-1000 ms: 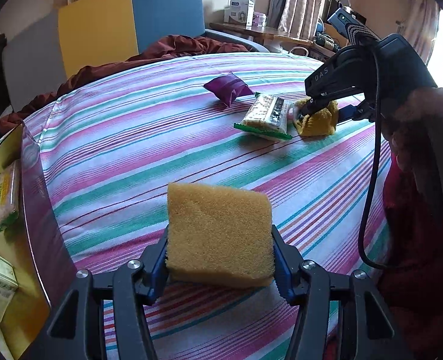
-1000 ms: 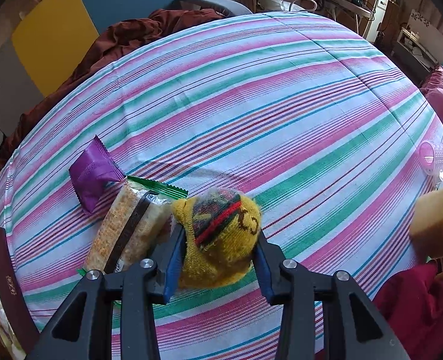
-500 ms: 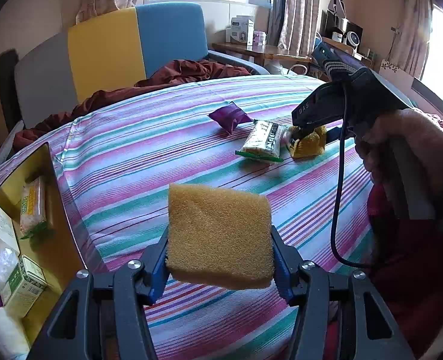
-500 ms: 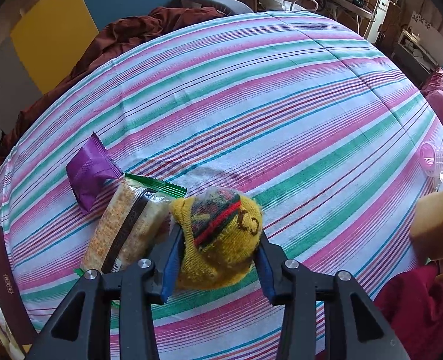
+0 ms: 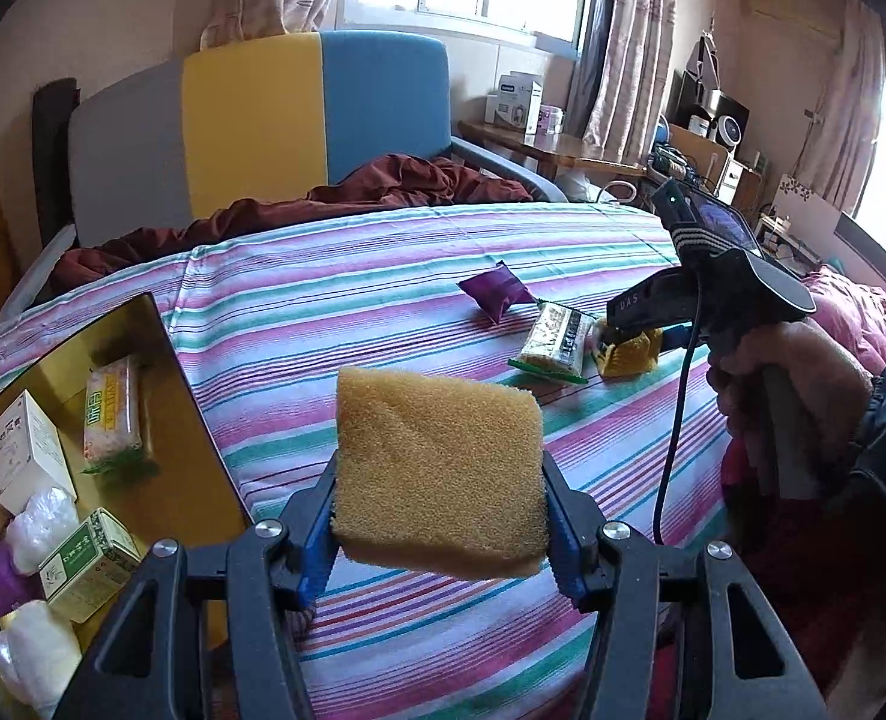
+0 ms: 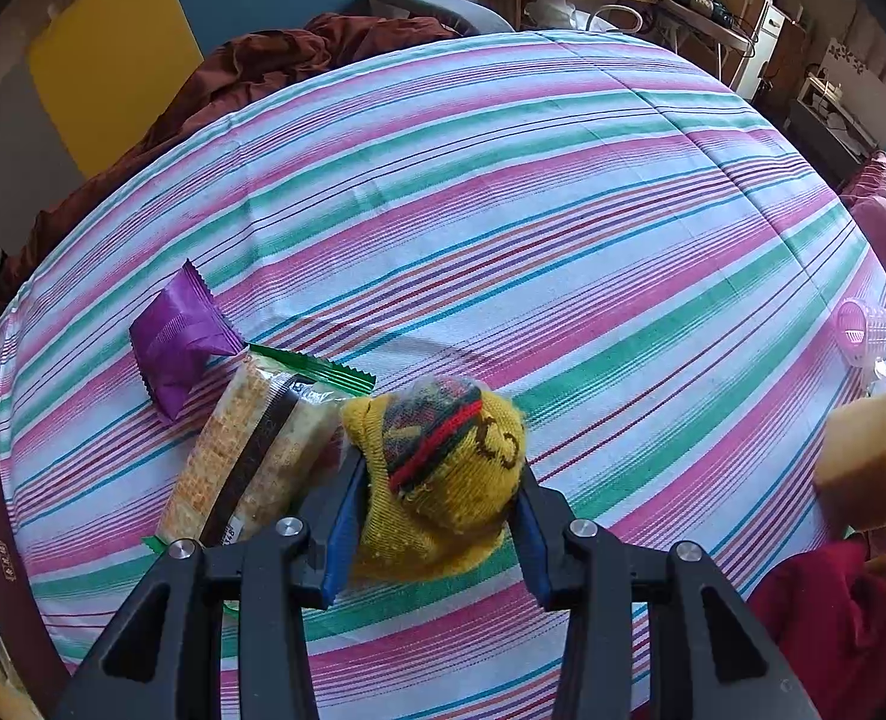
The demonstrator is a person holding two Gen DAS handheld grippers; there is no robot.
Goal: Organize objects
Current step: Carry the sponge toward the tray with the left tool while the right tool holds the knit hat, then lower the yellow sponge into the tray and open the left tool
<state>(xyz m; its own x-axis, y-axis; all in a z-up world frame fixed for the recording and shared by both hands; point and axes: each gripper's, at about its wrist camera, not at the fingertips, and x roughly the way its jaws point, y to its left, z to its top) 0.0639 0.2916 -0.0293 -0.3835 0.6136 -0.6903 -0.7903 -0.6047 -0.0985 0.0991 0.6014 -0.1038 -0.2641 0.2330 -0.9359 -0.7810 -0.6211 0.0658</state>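
The left tongs (image 5: 440, 531) hold a yellow sponge (image 5: 440, 471) tight between their blue pads. The sponge is up in the air, above the striped bed cover (image 5: 353, 312). In the right wrist view the same sponge shows at the far right edge, off the bed cover.

To the left of the sponge sits an open box (image 5: 161, 420) with a gold inside. In it lie a white carton (image 5: 32, 450), a pink snack pack (image 5: 113, 411), a green and white carton (image 5: 86, 564) and some soft white lumps (image 5: 41, 525).

The right tongs (image 6: 437, 516) are closed around a yellow knitted ball (image 6: 443, 474) with red and green stripes. The ball rests on the bed cover. Just beside it on the left, touching it, lies a cracker pack (image 6: 257, 450) with green ends. A purple packet (image 6: 176, 339) lies next to the far end of the cracker pack.

A small pink see-through cup (image 6: 863, 333) lies on its side near the right edge of the bed. A dark red blanket (image 6: 251, 60) is bunched at the far side, in front of a chair (image 5: 299, 114) with grey, yellow and blue panels.
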